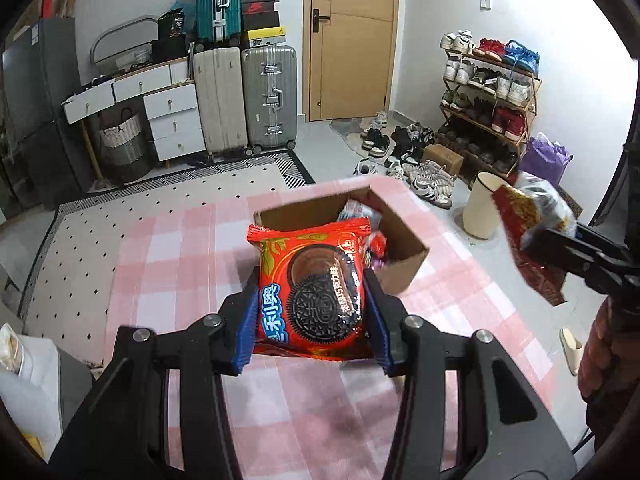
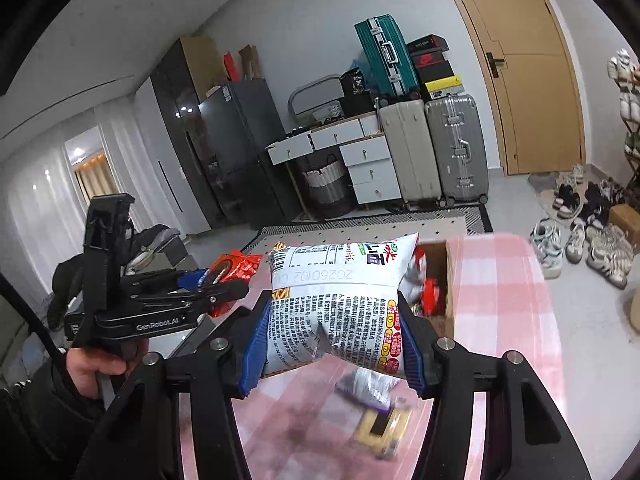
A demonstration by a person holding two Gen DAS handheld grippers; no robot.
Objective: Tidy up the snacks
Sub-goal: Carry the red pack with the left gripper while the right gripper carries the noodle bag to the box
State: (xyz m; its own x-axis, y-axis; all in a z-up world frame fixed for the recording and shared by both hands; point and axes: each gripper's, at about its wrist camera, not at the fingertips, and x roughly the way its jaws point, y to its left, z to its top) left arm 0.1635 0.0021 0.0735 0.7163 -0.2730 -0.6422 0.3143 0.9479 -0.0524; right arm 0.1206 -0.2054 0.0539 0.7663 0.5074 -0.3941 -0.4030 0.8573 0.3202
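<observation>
Two packs aloft, one per gripper: left gripper (image 1: 310,312) clamped on a red cookie pack (image 1: 312,284), right gripper (image 2: 334,340) clamped on a white noodle pack (image 2: 340,304). Both poised above the pink-checked surface (image 1: 168,248), likely bound for the one cardboard box (image 1: 404,276) near its far edge, already holding several snacks. One purple pack (image 2: 368,392) loose on the surface below.
</observation>
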